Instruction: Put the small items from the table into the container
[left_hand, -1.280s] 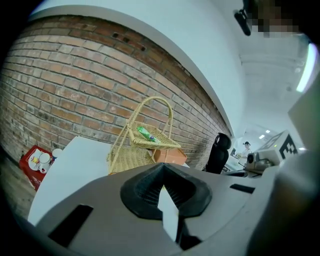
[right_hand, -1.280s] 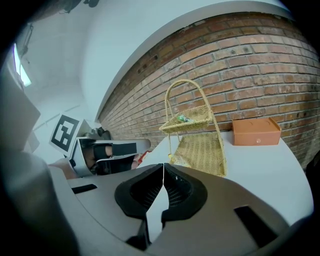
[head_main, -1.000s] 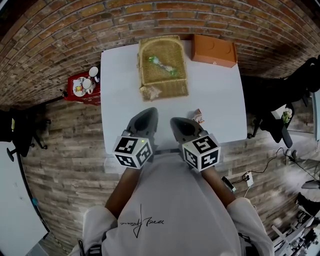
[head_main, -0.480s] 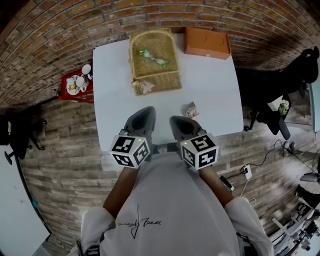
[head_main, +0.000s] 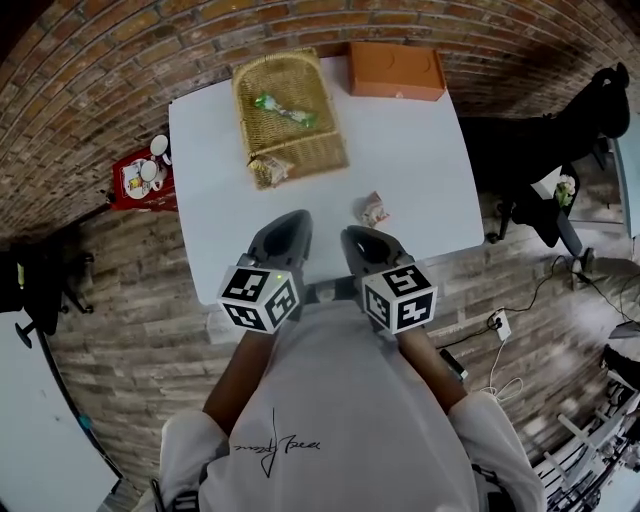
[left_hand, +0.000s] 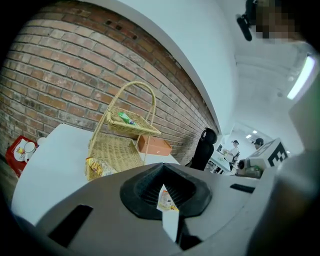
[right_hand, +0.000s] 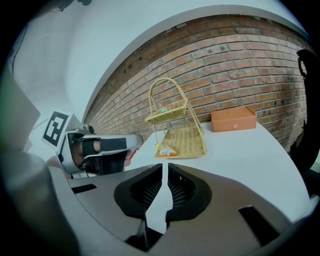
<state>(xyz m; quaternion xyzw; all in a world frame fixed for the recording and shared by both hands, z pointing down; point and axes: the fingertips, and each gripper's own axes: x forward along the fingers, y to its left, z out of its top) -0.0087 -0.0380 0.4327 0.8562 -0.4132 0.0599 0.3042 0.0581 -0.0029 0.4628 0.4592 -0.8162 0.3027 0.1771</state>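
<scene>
Holding two claws side by side over the near edge of the white table (head_main: 420, 150): one left gripper (head_main: 287, 225) and one right gripper (head_main: 365, 240). Both squeezed shut, with only a thin crack between the jaws and nothing held in either. Held low and close to the body, probably waiting to start a grab. Pointing out across the table, toward the job. Left to pick up: one small crinkly packet (head_main: 375, 209), lying loose on the table just ahead of the right gripper and well apart from the wicker basket (head_main: 310, 150). Peeking through the left claw's crack too, but lying beyond it, not pinched. Already in the basket: one yellow packet (head_main: 270, 168) at the front of the bottom shelf and one green-wrapped sweet (head_main: 282, 108) on the top shelf. Three small things in all, two in and one out. One basket, with two shelves and a tall handle, set at the far side with its open front facing this way, likely to make dropping things in easy. One orange box (head_main: 396, 70) just beside it, shut, near the brick wall.
</scene>
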